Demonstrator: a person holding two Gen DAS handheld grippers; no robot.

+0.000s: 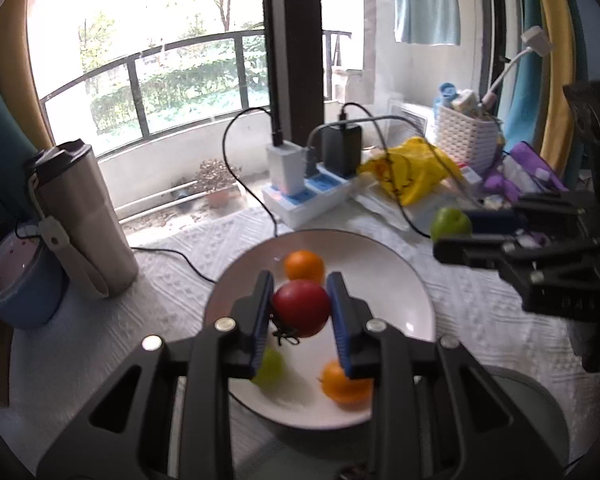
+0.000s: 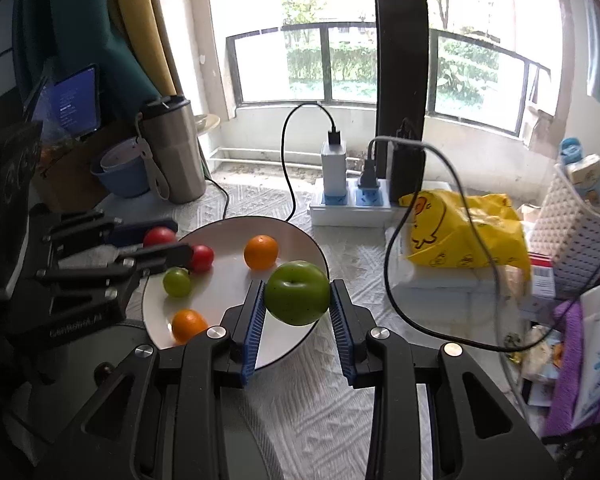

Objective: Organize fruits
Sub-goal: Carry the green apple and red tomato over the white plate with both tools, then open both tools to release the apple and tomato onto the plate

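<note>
fingers (image 1: pixel 263 312) pinch a red tomato (image 1: pixel 301 307) above the plate (image 1: pixel 396 280).

Steel tumbler (image 2: pixel 175 152), power strip (image 2: pixel 350 208), yellow bag (image 2: pixel 466 236)

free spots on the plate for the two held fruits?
White plate: bare middle, between far orange, near orange and green grape. Left rim is crowded: red tomato and left gripper. Right rim sits under right gripper's green apple.

My two wrist views sit side by side, angled down close over the same white plate (image 1: pixel 416 300), facing the window (image 2: pixel 352 64).
</note>
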